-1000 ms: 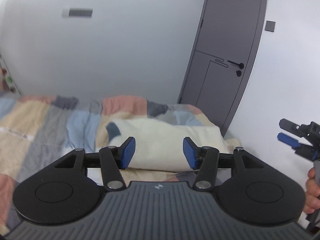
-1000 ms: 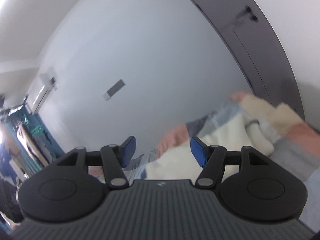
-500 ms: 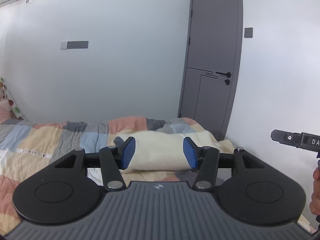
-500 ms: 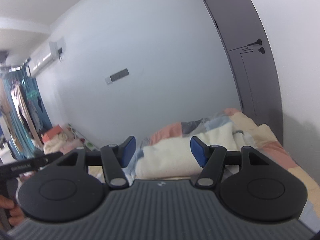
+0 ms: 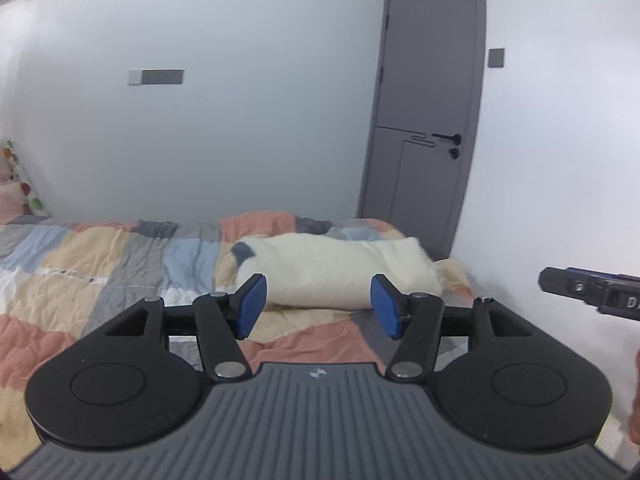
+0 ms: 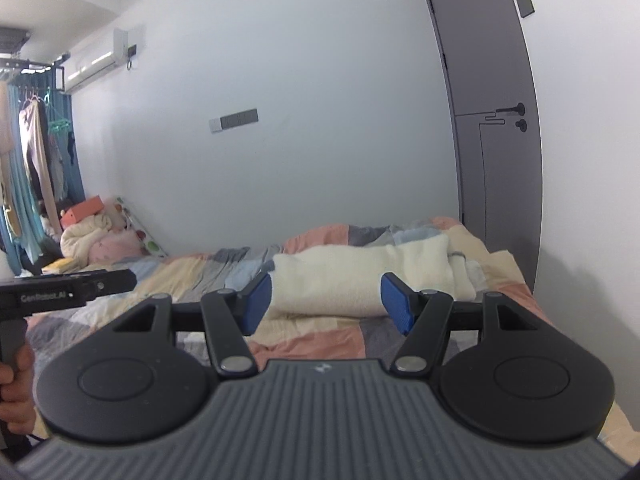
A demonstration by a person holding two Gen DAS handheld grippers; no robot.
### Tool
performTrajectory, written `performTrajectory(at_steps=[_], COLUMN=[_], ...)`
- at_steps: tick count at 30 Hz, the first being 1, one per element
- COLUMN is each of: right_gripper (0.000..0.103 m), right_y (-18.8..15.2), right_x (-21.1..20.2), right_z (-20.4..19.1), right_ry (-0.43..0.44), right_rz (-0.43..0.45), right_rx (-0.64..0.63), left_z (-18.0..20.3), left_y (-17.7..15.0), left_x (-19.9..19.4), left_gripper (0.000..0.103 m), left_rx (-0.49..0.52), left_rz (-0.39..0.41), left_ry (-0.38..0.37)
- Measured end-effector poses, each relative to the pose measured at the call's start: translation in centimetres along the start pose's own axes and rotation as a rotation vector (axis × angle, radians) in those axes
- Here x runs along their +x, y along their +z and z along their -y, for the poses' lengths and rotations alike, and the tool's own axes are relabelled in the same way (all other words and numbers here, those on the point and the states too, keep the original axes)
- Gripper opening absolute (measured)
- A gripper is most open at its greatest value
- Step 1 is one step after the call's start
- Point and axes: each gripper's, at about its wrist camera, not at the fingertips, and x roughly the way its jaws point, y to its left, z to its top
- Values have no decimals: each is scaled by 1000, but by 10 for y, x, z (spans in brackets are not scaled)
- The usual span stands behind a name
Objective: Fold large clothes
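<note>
A cream fleece garment [image 5: 340,270] lies folded in a long bundle on the patchwork bed [image 5: 100,264], near the far right corner by the door. It shows again in the right wrist view as the cream garment [image 6: 360,280]. My left gripper [image 5: 319,306] hovers well short of it, its jaws opening with nothing between them. My right gripper [image 6: 326,304] is also held back from the bundle, open and empty. The right gripper's body juts in at the left view's right edge; the left gripper's body and a hand [image 6: 16,384] show at the right view's left edge.
A grey door [image 5: 424,120] stands behind the bed's far right corner, with white walls around. Pillows and soft toys [image 6: 100,236] pile at the bed's left end. Clothes [image 6: 36,160] hang on a rack at far left.
Both grippers have pulled back from the bed and levelled out; the right view has rolled upright. The cream bundle looks smaller and farther. The left jaws stand a little wider.
</note>
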Motion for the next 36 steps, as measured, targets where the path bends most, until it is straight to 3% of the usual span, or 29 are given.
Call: performTrajectory(at_steps=[14,23,36], right_gripper=[64,64,64], right_y=[-29,-38,-44], right_x=[18,24,25], right_z=[-9,-11,-6], right_ry=[-44,-55,-68], right_rz=[-40,-56,-73], right_rx=[19,-12,5], left_z=[-2,-10,-7], left_y=[-24,-32,-36], left_x=[10,24,36], left_gripper=[69,69,69], left_rx=[28,3,28], left_rz=[1,-43,-61], left_ry=[51,28,55])
